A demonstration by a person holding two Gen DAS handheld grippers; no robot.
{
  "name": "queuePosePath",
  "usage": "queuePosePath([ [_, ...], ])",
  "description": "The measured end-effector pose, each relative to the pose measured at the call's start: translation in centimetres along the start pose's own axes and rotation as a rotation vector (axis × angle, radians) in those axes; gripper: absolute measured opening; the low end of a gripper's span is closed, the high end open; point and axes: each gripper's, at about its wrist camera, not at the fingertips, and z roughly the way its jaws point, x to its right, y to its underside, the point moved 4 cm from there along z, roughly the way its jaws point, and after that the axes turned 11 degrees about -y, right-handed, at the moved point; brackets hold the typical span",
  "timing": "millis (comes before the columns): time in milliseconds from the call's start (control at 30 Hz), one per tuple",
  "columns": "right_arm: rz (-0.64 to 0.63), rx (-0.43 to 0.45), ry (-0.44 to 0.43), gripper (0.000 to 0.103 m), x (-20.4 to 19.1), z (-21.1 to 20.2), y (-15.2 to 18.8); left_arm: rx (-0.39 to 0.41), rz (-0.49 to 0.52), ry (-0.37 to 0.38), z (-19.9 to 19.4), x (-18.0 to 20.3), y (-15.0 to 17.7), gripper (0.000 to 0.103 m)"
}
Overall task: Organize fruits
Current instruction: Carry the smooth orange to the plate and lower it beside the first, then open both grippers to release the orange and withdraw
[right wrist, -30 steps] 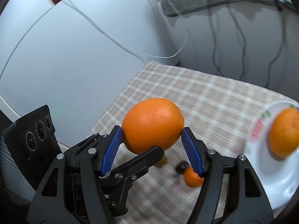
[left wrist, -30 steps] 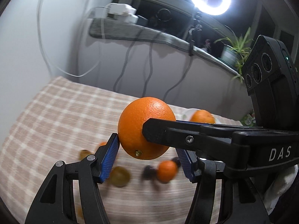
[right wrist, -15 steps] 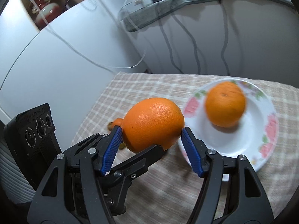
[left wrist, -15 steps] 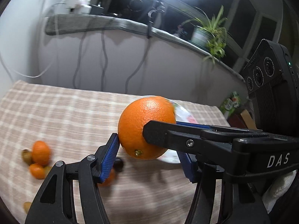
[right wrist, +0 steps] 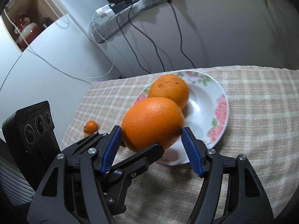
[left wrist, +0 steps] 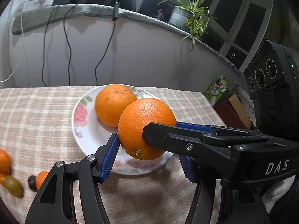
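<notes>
Both your grippers grasp one orange (left wrist: 143,125)
Your right gripper (left wrist: 160,136) hides the left's (left wrist: 147,160) far finger; beyond the fingers, a plate (left wrist: 82,130) on the checked bench (left wrist: 37,115).

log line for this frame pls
left gripper, right gripper: shut on held orange | position: over plate edge | plate holds: second orange

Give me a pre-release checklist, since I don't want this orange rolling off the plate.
1. Right gripper pads on both sides of the held orange: ok.
2. Left gripper grip: one pad touches, the other is hidden behind the right gripper's finger: cannot tell.
3. Held orange centred over the plate: it sits at the near rim: not ok.
4. Bare room on the plate beside the second orange: ok.
5. Small fruits lie apart from the plate: ok.
</notes>
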Motion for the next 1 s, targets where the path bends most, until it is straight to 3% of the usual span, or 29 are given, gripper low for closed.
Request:
queuePosePath([
  [433,0.013,-0.003,0.048,0.069,2.3,0.0,-0.8,-0.035,0.012,0.022,2.8,1.2,-0.8,0.06],
  [1000,-0.011,0.004,0.103,0.07,2.6,0.0,-0.8,-0.09,0.056,0.002,4.0,1.7,-0.2,0.061],
])
